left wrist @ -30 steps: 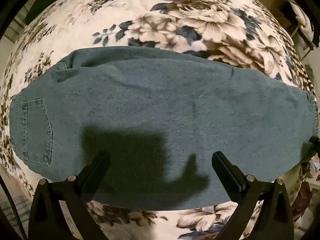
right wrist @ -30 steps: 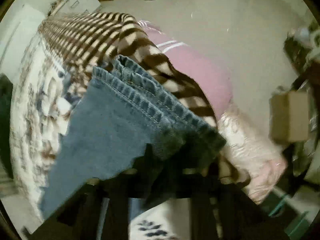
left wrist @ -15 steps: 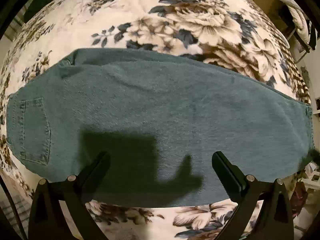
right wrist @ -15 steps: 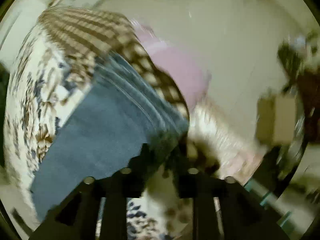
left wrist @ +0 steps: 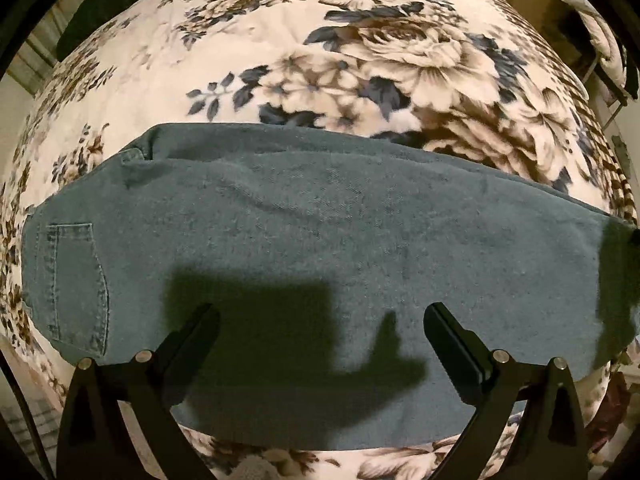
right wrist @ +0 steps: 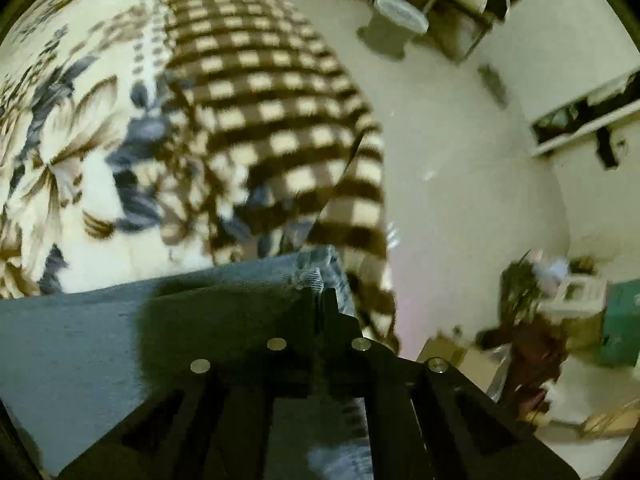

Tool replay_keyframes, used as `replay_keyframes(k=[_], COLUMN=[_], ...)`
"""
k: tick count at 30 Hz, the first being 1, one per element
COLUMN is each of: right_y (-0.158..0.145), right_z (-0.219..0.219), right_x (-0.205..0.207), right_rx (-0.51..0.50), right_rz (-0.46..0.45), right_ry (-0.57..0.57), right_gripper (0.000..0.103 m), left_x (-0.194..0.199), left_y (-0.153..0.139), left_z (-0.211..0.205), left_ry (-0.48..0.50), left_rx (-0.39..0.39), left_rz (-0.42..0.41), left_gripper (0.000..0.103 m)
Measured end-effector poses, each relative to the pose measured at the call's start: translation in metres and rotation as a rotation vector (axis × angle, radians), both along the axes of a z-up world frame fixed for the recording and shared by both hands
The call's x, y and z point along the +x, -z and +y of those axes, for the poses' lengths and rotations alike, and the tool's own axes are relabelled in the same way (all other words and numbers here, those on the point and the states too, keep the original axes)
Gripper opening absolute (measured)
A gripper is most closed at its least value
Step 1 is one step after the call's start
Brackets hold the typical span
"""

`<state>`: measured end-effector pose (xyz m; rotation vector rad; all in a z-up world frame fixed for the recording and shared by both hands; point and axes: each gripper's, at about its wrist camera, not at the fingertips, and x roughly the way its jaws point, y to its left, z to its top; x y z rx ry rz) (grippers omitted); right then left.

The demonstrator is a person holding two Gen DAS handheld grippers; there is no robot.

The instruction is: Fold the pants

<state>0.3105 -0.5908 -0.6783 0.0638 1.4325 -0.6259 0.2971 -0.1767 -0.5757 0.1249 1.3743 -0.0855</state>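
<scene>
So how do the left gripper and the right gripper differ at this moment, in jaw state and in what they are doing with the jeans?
The left gripper has its jaws spread wide; the right gripper has them closed together. The left gripper holds nothing and hangs above the middle of the jeans; the right gripper pinches the hem end of a leg. The left view shows the jeans flat on the floral blanket; the right view shows the gripped end raised. Both are black two-finger grippers.

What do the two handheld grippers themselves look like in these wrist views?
Both are matte black. The left gripper has two flat, angular fingers on triangular cut-out brackets, each bracket carrying two round silver fasteners. The right gripper has the same black build, with four silver fasteners in a row and long slotted openings in its frame. No cables, printed markings, sleeves or hands are visible.
</scene>
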Motion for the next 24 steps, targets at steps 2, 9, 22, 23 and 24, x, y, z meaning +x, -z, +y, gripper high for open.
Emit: replay_keyframes(k=[2, 9, 22, 23, 24], right_y=[-0.021, 0.006, -0.041, -0.032, -0.016], right_z=[0.006, -0.008, 0.288, 0.318, 0.353], right_x=[-0.004, 0.005, 0.090, 0.101, 0.120], right_rx=[-0.065, 0.013, 0.968, 1.002, 1.035], right_rz=[-0.068, 0.042, -0.011, 0.015, 0.050], right_ry=[-0.014, 0.031, -0.403, -0.444, -0.499], right_gripper=[0.003, 0.007, 0.073, 0.073, 0.073], left_x=[0.000, -0.003, -0.018, -0.016, -0.013], left_y=[-0.001, -0.001, -0.028, -0.024, -0.017], left_z=[0.001, 0.013, 0.176, 0.191, 0.212], left_ry=[-0.002, -0.024, -0.343, -0.370, -0.409], left_rx=[-0.010, -0.014, 0.074, 0.087, 0.102], left_rz=[-0.003, 0.004, -0.076, -0.071, -0.068], left_gripper=[0.103, 0.103, 0.103, 0.103, 0.103])
